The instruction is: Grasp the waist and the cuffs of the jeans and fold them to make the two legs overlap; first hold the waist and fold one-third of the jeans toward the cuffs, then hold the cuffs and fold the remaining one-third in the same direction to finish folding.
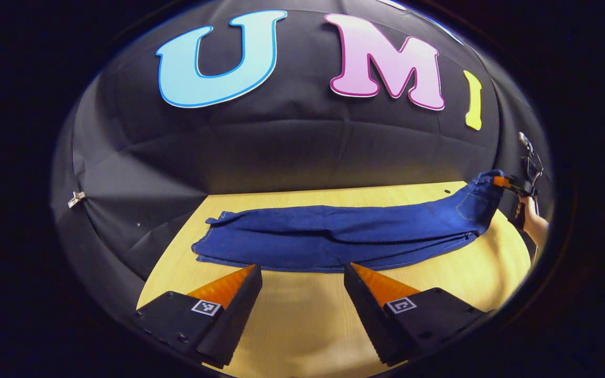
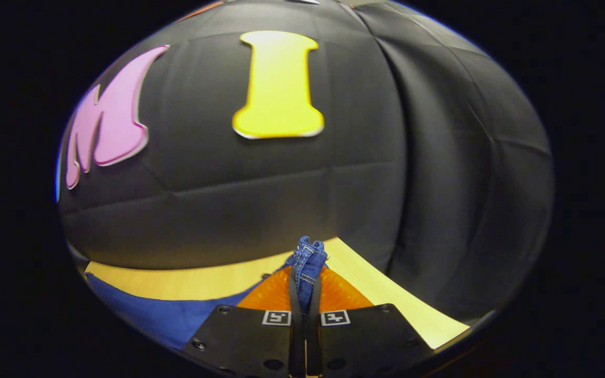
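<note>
So far the jeans (image 1: 334, 236) lie legs-overlapped on the surface (image 1: 302, 320), waist lifted at three o'clock by the right gripper (image 2: 306, 286) clenching it, left gripper (image 1: 302, 273) released, both thirds unfolded.

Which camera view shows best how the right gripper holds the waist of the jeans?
The right gripper view: the right gripper has both fingers pressed on a bunched fold of the jeans between them. The left gripper view shows that gripper small and far off, lifting the waist end above the table.

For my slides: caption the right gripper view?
Right hand-held gripper shut on the jeans waist above the table.
</note>
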A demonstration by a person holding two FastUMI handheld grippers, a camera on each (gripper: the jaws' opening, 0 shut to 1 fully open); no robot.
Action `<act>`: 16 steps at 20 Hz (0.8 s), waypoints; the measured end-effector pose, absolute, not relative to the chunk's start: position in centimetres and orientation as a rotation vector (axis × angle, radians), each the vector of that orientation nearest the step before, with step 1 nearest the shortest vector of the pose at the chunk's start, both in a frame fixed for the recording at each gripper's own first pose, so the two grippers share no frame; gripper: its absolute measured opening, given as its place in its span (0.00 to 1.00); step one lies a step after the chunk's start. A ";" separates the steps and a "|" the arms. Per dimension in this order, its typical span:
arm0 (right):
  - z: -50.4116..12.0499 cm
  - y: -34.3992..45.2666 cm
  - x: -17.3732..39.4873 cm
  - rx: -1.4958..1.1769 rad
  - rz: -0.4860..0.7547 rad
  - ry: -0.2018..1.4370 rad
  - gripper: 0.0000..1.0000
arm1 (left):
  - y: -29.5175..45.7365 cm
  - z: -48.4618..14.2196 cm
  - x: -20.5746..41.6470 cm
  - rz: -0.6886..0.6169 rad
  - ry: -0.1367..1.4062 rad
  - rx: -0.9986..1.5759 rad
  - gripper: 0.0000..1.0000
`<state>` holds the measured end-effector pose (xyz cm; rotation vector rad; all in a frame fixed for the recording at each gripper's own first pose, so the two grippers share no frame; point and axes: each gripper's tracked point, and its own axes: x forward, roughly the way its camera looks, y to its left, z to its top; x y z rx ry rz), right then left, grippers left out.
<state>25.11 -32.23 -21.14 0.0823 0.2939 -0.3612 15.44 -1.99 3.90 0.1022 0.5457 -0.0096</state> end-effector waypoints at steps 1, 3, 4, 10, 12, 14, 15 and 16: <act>-20.8 -31.8 24.1 0.055 -0.320 0.271 0.06 | -1.8 3.8 15.3 -0.006 0.546 0.106 0.98; -20.0 -30.0 22.7 0.014 -0.230 0.237 0.06 | -1.2 3.8 14.8 0.005 0.541 0.107 0.98; -19.8 -29.4 22.0 -0.001 -0.188 0.222 0.06 | -0.8 3.7 14.7 0.014 0.541 0.100 0.98; -23.3 -30.3 21.5 -0.056 0.045 0.203 0.05 | 3.1 1.5 14.4 0.111 0.531 -0.006 0.98; -24.9 -30.9 22.2 -0.092 0.100 0.216 0.06 | 5.0 0.8 15.1 0.157 0.528 -0.025 0.98; -25.4 -30.5 21.6 -0.081 0.159 0.255 0.05 | 7.2 0.3 15.9 0.199 0.516 -0.012 0.99; -26.0 -30.5 22.2 -0.079 0.182 0.281 0.05 | 8.5 0.1 16.3 0.221 0.506 -0.008 0.99; -27.1 -30.3 22.6 -0.080 0.203 0.309 0.06 | 9.6 0.0 16.7 0.237 0.500 -0.016 0.99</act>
